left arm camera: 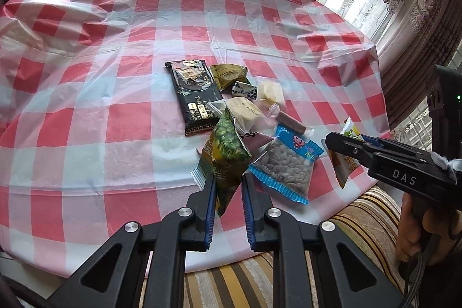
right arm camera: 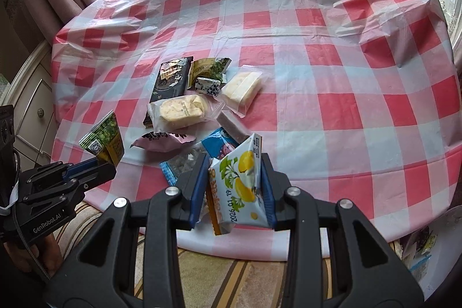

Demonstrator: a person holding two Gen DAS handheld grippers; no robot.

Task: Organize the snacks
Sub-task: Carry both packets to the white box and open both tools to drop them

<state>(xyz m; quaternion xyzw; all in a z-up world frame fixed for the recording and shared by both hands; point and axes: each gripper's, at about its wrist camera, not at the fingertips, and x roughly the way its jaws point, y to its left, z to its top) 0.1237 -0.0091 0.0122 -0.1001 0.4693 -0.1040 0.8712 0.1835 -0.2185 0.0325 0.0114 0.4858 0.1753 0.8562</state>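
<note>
My left gripper [left arm camera: 228, 178] is shut on a green pea packet [left arm camera: 226, 152], held just above the table; the right wrist view shows that gripper [right arm camera: 108, 160] and packet [right arm camera: 104, 139] at the left. My right gripper [right arm camera: 234, 163] is shut on a white lemon-print packet [right arm camera: 242, 181], which also shows in the left wrist view [left arm camera: 343, 160] with the right gripper [left arm camera: 332, 142] on it. On the checked cloth lie a blue seed packet [left arm camera: 286, 166], a black bar packet [left arm camera: 193, 97], two pale cake packets [right arm camera: 180, 111] [right arm camera: 242, 88] and a pink packet [right arm camera: 161, 142].
The round table [right arm camera: 332, 77] carries a wrinkled red-and-white plastic cloth. A striped cushion [right arm camera: 231, 273] lies below its near edge. A white container [right arm camera: 427, 250] with a few packets sits at the lower right. Curtains [left arm camera: 418, 5] and a cabinet [right arm camera: 31, 106] flank the table.
</note>
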